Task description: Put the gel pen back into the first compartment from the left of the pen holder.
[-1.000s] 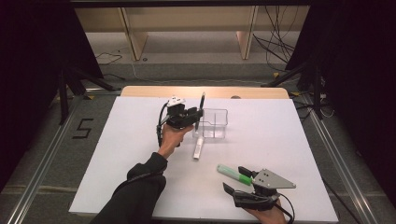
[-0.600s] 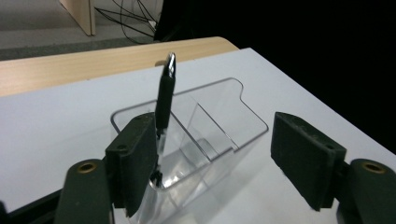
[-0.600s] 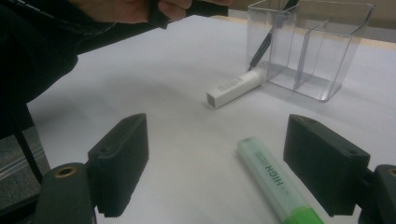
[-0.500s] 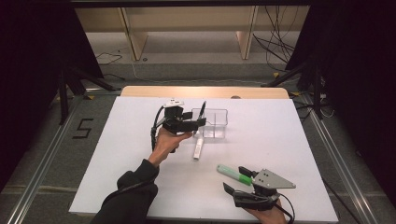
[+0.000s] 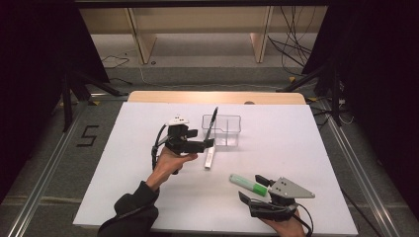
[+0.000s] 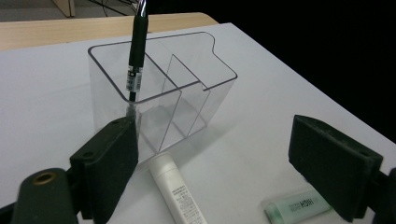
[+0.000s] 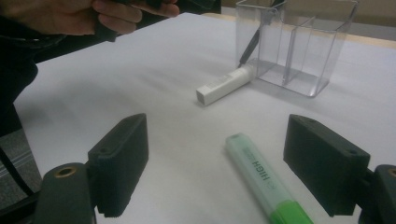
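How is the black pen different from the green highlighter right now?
The pen stands tilted inside the clear box; the highlighter lies flat on the table. The pen is black and slim; the highlighter is pale green and thicker. No tongs hold either.

You can read "HIGH" in dark letters along the pale green highlighter, and again on its barrel in the left gripper view. A large "5" is marked on the floor left of the tabletop. The print on the white tube and the pen's label is too small to read.
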